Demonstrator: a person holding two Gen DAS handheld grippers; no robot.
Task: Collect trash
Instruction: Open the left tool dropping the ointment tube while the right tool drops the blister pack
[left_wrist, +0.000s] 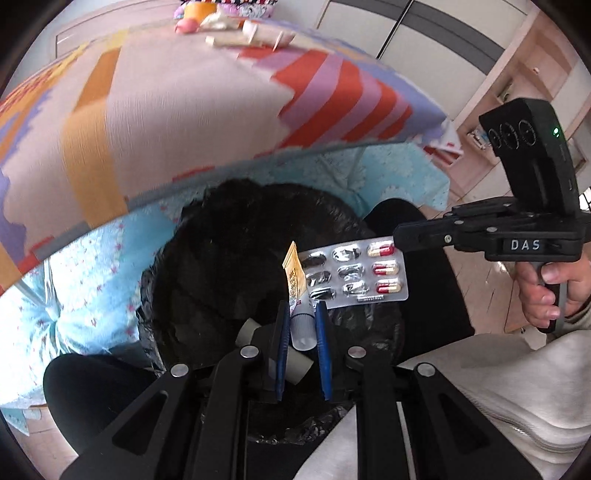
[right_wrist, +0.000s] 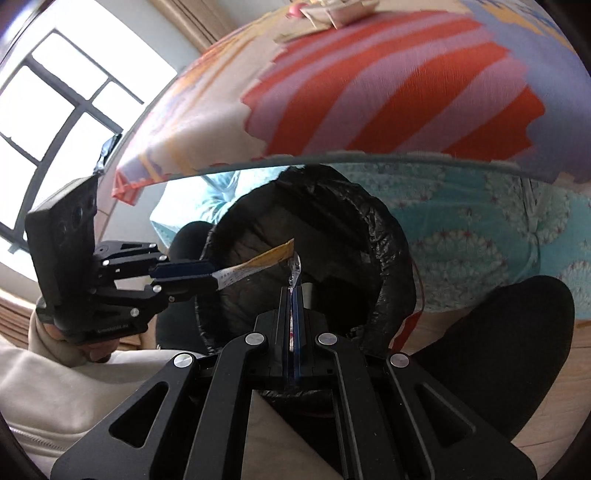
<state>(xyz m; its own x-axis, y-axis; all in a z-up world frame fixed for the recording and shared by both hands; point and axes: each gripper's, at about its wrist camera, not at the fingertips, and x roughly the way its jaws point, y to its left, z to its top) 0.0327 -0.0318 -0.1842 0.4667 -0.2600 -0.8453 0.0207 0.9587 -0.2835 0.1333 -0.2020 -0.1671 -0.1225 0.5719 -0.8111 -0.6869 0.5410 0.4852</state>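
**Two grippers holding trash over a lined bin**

Left gripper (left_wrist: 302, 325): its blue-padded fingers (left_wrist: 282, 332) are closed narrowly on a small white tube (left_wrist: 301, 328) with an orange-yellow crimped end, held above the open mouth of the bin (left_wrist: 221, 258). Right gripper (right_wrist: 294, 295): fingers pressed almost together, pinching one edge of a silver pill sheet (left_wrist: 352, 273) (three red-and-cream capsules remain in one column; the other pockets look crushed). In the right wrist view the sheet shows only edge-on. Tube and sheet lie just beside each other over the near side of the bin's rim. The bin is lined with a black plastic bag (right_wrist: 388, 236) and stands against a bed. Above it runs the bed's edge, covered by a striped blanket (left_wrist: 184, 110). At the blanket's far edge lies more litter (left_wrist: 236, 29), too blurred to identify.
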